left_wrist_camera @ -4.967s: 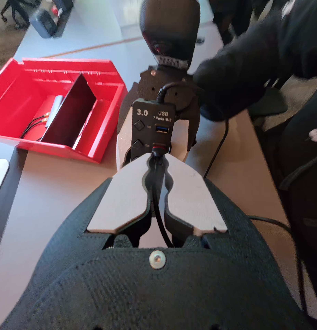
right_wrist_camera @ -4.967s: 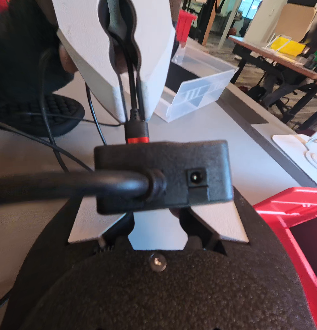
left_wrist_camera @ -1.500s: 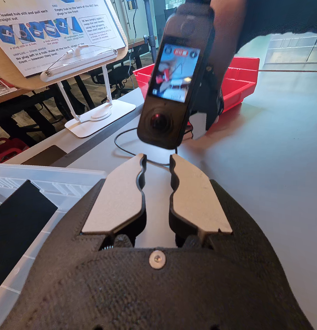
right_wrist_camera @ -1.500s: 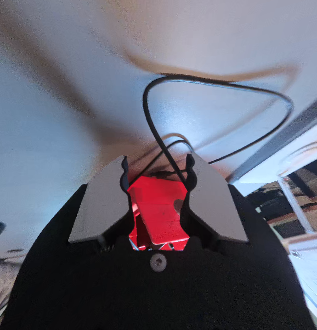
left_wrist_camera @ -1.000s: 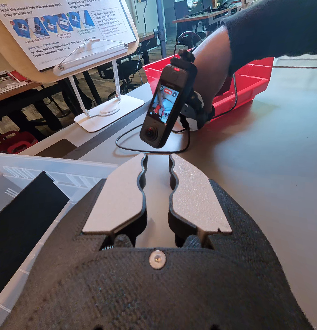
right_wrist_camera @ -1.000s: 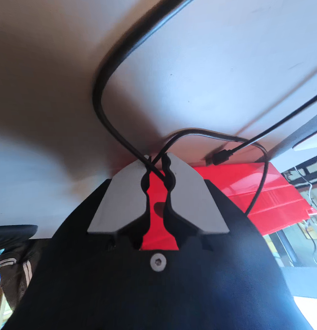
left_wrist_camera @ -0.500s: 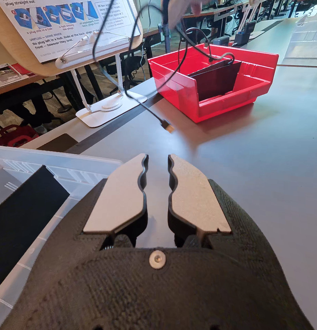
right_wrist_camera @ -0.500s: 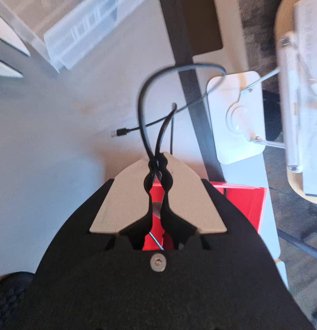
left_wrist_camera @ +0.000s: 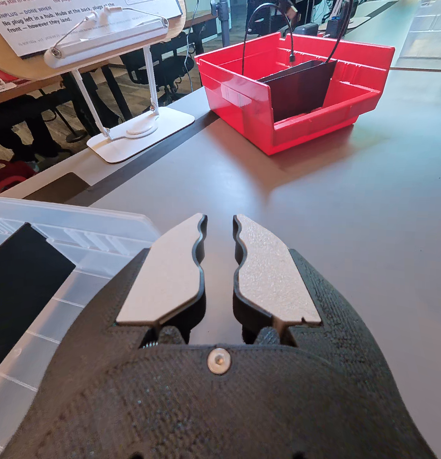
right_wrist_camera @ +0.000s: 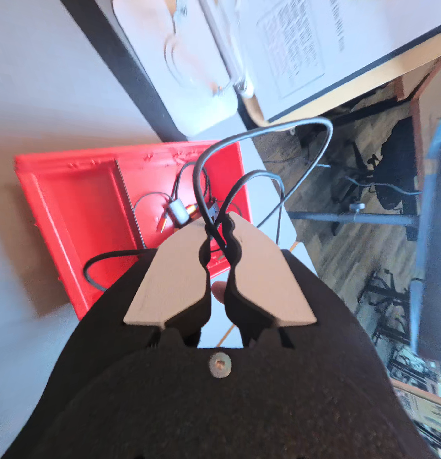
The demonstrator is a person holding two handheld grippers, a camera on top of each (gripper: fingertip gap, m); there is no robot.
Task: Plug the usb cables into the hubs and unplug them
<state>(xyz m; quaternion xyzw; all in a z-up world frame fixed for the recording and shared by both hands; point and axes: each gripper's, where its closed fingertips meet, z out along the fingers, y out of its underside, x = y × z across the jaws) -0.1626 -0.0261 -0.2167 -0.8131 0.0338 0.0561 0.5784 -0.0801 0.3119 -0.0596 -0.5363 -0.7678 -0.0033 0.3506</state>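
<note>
My right gripper is shut on a black USB cable and holds it above the red bin, looking down into it. The cable loops out past the fingertips. In the left wrist view its loops hang down into the red bin, with a plug end over the black divider. A small grey hub and other cables lie in the bin's right compartment. My left gripper is open and empty, low over the grey table.
A clear plastic bin with a black divider sits at the near left. A white document stand holding an instruction sheet stands at the table's far left edge, beside the red bin. Chairs and desks lie beyond. The gap from one gripper's tips to the other's is roughly 40 centimetres. To the small grey hub: right tips about 25 centimetres, left tips about 40 centimetres.
My right gripper has carried the cable from over the table to above the red bin, and the plug end now dangles inside it. My left gripper has stayed open and almost still.
</note>
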